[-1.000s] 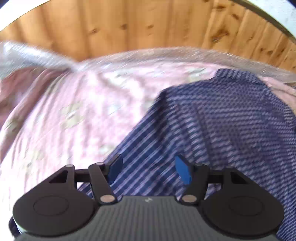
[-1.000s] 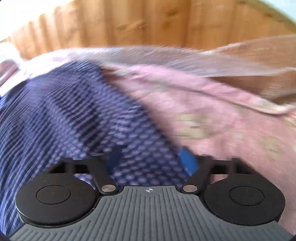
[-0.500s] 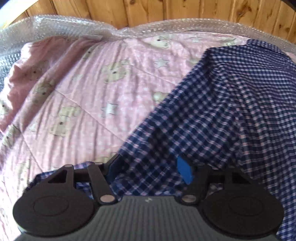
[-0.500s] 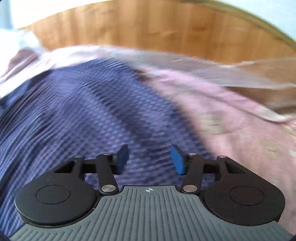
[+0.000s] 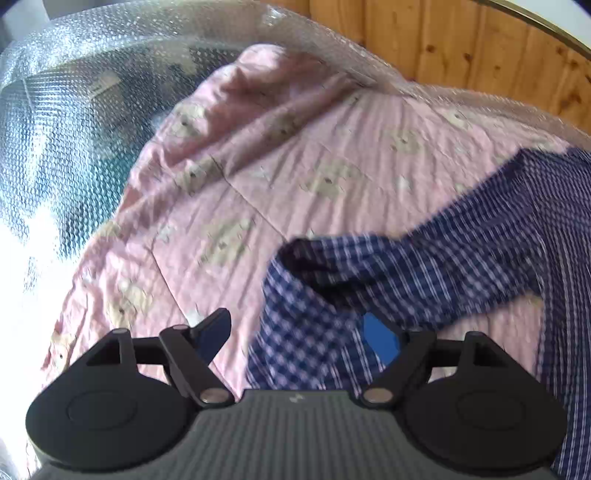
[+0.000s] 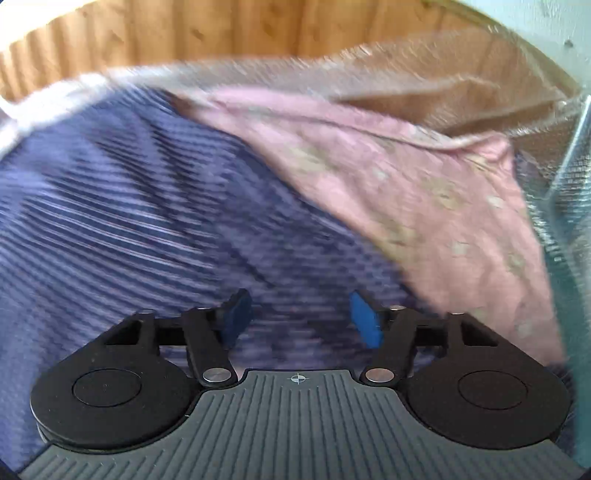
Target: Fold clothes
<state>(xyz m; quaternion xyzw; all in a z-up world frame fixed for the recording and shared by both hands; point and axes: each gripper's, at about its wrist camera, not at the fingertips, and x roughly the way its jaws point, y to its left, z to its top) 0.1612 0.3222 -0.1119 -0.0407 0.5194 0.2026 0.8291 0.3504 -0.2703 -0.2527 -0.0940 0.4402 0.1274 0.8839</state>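
- Pink quilted bedspread printed with pale teddy bears and stars (image 5: pixel 295 155) fills the middle and left of the left wrist view, creased into soft folds toward the upper centre; in the right wrist view it runs down the right half (image 6: pixel 424 192), badly blurred
- Navy-and-white checked shirt (image 5: pixel 461 251) spreads in from the right edge of the left wrist view, a sleeve reaching toward lower centre with its dark open cuff facing the camera; in the right wrist view the shirt (image 6: pixel 129 221) covers the whole left half, lying on the bedspread, its pattern smeared to streaks
- Sheet of clear bubble wrap (image 5: pixel 66 122) takes the upper left of the left wrist view and rims the far edge of the bedspread
- Knotty wooden plank wall (image 5: pixel 461 44) sits in the upper right there, and along the top of the right wrist view (image 6: pixel 221 29)
- Left gripper (image 5: pixel 299 334), bottom centre: blue pads wide apart, the cuff end of the sleeve lies between them, nothing pinched
- Right gripper (image 6: pixel 301 319), bottom centre: pads spread, shirt cloth beneath the gap, no grip on it
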